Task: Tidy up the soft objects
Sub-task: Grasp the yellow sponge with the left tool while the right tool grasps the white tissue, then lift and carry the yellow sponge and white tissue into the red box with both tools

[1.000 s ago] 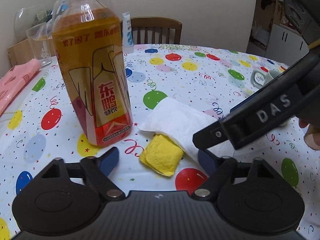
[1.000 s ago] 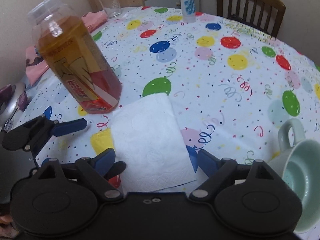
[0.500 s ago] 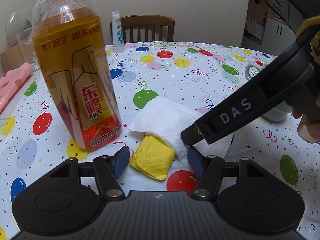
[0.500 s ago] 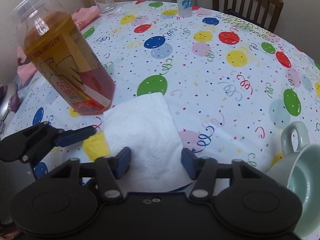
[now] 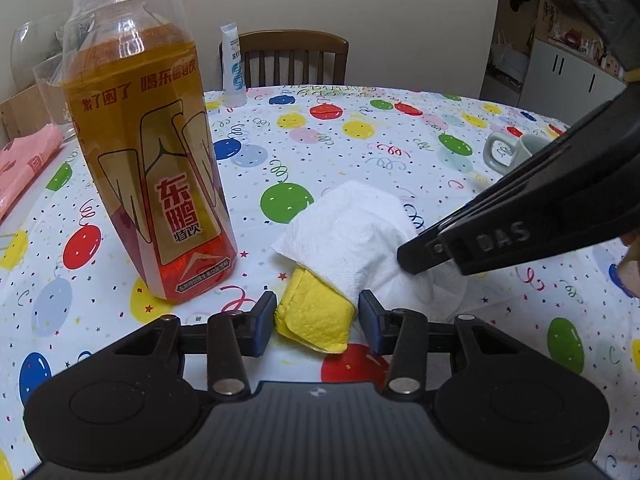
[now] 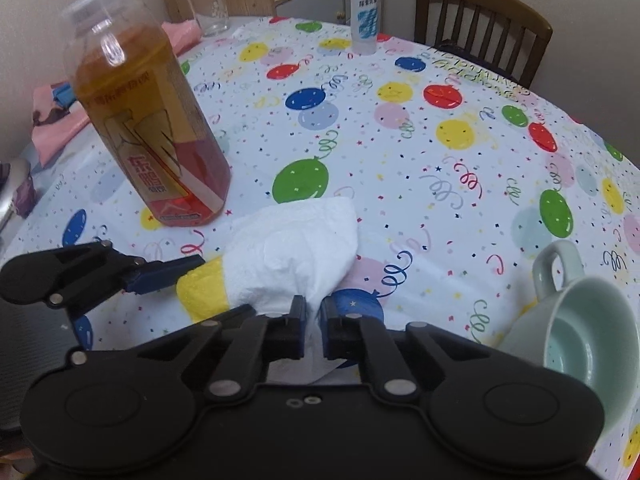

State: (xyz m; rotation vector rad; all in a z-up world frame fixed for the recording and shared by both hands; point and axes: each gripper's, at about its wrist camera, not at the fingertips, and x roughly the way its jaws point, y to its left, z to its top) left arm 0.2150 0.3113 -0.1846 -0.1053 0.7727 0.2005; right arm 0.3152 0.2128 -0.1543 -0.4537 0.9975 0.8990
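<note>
The right gripper is clamped on the tissue; the left gripper is closing around the sponge beneath it on the table. Lift the tissue straight; squeeze the sponge lightly.

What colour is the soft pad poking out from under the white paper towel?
Bright yellow; the soft folded pad shows best in the left wrist view.

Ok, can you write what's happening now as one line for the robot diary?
left tool: closing around sponge | right tool: shut on tissue | tissue: draped over sponge | bottle: upright
</note>
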